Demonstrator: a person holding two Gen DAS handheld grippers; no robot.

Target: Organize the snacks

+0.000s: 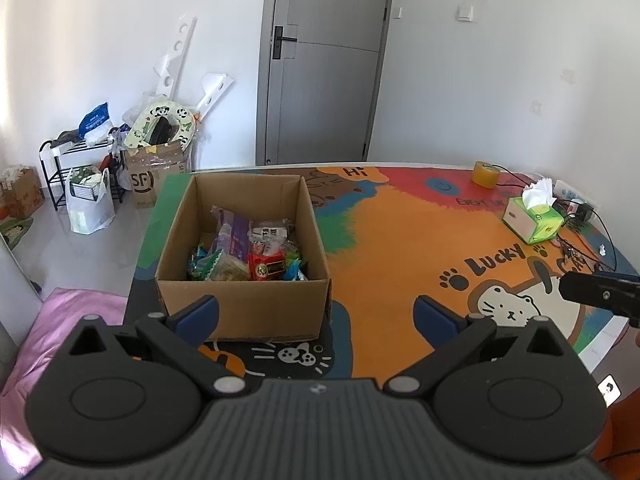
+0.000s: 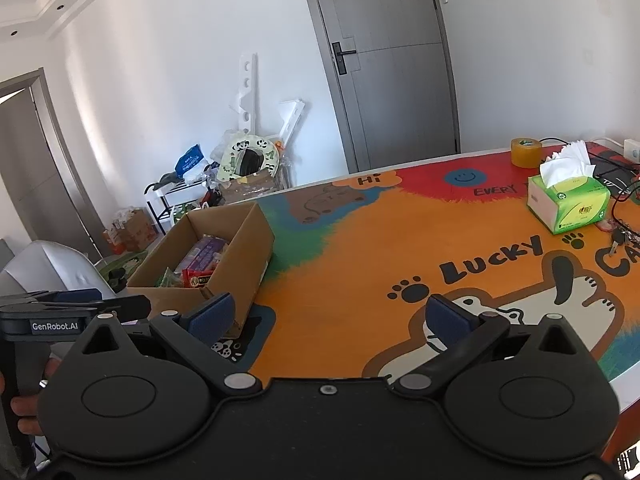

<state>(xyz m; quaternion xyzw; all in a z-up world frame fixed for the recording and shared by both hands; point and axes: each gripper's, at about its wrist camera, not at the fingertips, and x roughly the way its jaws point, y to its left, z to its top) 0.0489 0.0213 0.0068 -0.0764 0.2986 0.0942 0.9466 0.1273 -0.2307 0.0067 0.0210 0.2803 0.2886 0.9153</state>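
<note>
The open brown cardboard box [image 1: 243, 280] of assorted wrapped snack packets [image 1: 256, 256] sits at the left edge of the colourful cartoon-printed counter [image 1: 400, 248]. The left hand-held gripper [image 1: 316, 314] and the right hand-held gripper [image 2: 327, 316] (both empty) hover spread wide.

An open brown cardboard box [image 1: 244, 264] is sitting at the left end of the colourful cartoon-cat tabletop [image 1: 400, 248], with wrapped snacks [image 1: 256, 256] lying inside. A green tissue box [image 1: 532, 222] is sitting far right, and a yellow tape roll [image 1: 486, 174] is sitting behind it.
</note>
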